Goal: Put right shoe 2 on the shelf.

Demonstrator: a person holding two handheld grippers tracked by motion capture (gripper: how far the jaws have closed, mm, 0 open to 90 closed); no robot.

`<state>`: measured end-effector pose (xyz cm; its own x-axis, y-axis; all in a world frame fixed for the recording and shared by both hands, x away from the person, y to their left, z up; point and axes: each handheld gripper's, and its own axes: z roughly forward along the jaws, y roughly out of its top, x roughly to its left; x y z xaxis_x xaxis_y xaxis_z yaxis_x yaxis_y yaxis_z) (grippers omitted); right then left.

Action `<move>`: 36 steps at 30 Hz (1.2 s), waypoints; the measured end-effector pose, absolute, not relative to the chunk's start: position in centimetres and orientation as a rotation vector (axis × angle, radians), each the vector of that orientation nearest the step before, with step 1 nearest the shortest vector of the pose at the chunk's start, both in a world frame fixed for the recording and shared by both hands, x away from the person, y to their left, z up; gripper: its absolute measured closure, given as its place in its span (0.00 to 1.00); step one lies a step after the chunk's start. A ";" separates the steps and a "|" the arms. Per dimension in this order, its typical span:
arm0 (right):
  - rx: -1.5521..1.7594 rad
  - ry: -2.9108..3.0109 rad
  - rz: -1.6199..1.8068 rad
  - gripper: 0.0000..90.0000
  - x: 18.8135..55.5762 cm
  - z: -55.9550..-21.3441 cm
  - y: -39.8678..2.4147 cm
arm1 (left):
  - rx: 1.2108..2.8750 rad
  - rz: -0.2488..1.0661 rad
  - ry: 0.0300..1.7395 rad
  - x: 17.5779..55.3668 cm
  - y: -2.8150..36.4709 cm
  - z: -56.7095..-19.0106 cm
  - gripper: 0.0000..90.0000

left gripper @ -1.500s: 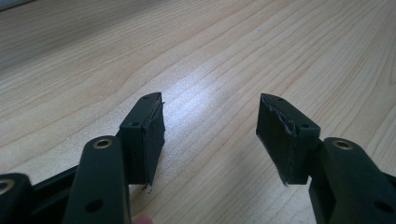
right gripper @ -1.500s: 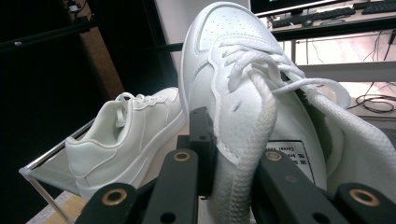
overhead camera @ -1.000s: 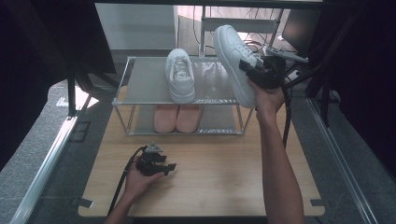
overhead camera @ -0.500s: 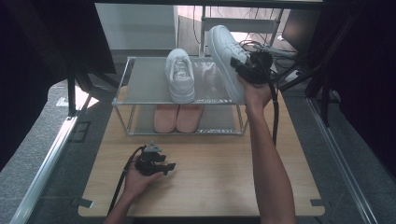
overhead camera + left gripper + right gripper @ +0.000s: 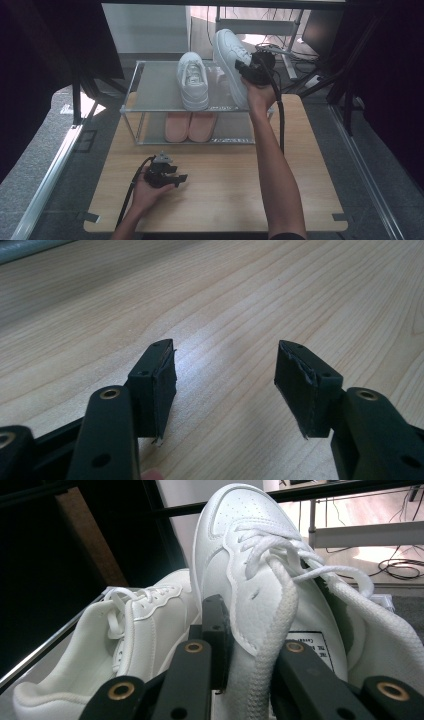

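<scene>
My right gripper [image 5: 251, 70] is shut on the side wall of a white lace-up sneaker [image 5: 227, 52], holding it tilted above the right end of the rack's top shelf [image 5: 152, 90]. In the right gripper view the jaws pinch the sneaker's [image 5: 250, 555] collar edge, one jaw outside and one inside the opening. A second white sneaker [image 5: 193, 80] [image 5: 140, 625] lies on the shelf just left of it. My left gripper [image 5: 176, 178] rests on the wooden table [image 5: 225, 190] in the person's hand, open with nothing between its jaws [image 5: 225, 377].
A pair of pink shoes [image 5: 190, 126] sits under the shelf on the table. The metal-framed rack stands at the table's far edge. Cables and a metal stand lie on the floor behind it. Dark drapes hang at both sides.
My right gripper has carried the white sneaker leftward and a little lower, closer to the sneaker on the shelf. The left gripper has stayed put.
</scene>
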<state>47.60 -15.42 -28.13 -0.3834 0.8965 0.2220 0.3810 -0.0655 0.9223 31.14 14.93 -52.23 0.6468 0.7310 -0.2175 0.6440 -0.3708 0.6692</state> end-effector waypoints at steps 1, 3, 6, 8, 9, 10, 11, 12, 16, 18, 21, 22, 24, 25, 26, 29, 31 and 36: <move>1.370 1.744 1.454 0.91 47.7 -28.2 -15.3 | 2.111 0.149 1.066 31.1 15.0 -52.2 0.47; 1.378 1.737 1.460 0.91 47.9 -28.3 -15.2 | 2.106 0.148 1.074 31.1 15.0 -52.2 0.47; 1.384 1.740 1.457 0.91 48.1 -28.4 -15.1 | 2.113 0.146 1.070 31.2 14.9 -52.3 0.47; 1.386 1.742 1.452 0.91 48.2 -28.4 -15.1 | 2.115 0.146 1.068 31.1 14.8 -52.3 0.47; 1.388 1.741 1.452 0.91 48.3 -28.5 -15.0 | 2.110 0.146 1.067 31.2 14.8 -52.4 0.47; 1.391 1.741 1.453 0.91 48.4 -28.5 -14.9 | 2.110 0.146 1.067 31.1 14.8 -52.4 0.47; 1.392 1.744 1.449 0.91 48.4 -28.6 -14.9 | 2.111 0.146 1.067 31.1 14.8 -52.3 0.47; 1.395 1.743 1.449 0.91 48.5 -28.6 -14.8 | 2.114 0.146 1.069 31.1 14.9 -52.3 0.47; 1.403 1.753 1.429 0.90 48.9 -28.8 -14.3 | 2.114 0.149 1.065 31.2 15.0 -52.3 0.47; 1.403 1.758 1.415 0.90 49.1 -28.8 -14.1 | 2.108 0.148 1.068 31.2 15.0 -52.3 0.47; 1.413 1.755 1.406 0.89 49.5 -28.8 -13.8 | 2.113 0.150 1.067 31.2 14.9 -52.3 0.47; 1.419 1.755 1.399 0.89 49.6 -28.8 -13.7 | 2.109 0.150 1.066 31.2 14.9 -52.3 0.47; 1.428 1.759 1.382 0.89 49.9 -28.9 -13.5 | 2.111 0.148 1.067 31.2 14.9 -52.3 0.47; 1.432 1.765 1.369 0.89 50.0 -28.9 -13.4 | 2.111 0.149 1.067 31.2 14.9 -52.3 0.47; 1.436 1.769 1.360 0.88 50.2 -28.9 -13.3 | 2.112 0.149 1.067 31.2 14.9 -52.3 0.47; 1.438 1.785 1.332 0.86 50.5 -28.9 -12.9 | 2.111 0.150 1.067 31.2 14.9 -52.3 0.47; 1.443 1.800 1.319 0.83 50.7 -28.9 -12.7 | 2.113 0.148 1.066 31.2 14.9 -52.3 0.47; 1.435 1.748 1.316 0.75 50.6 -28.6 -12.4 | 2.112 0.151 1.063 31.2 15.0 -52.3 0.47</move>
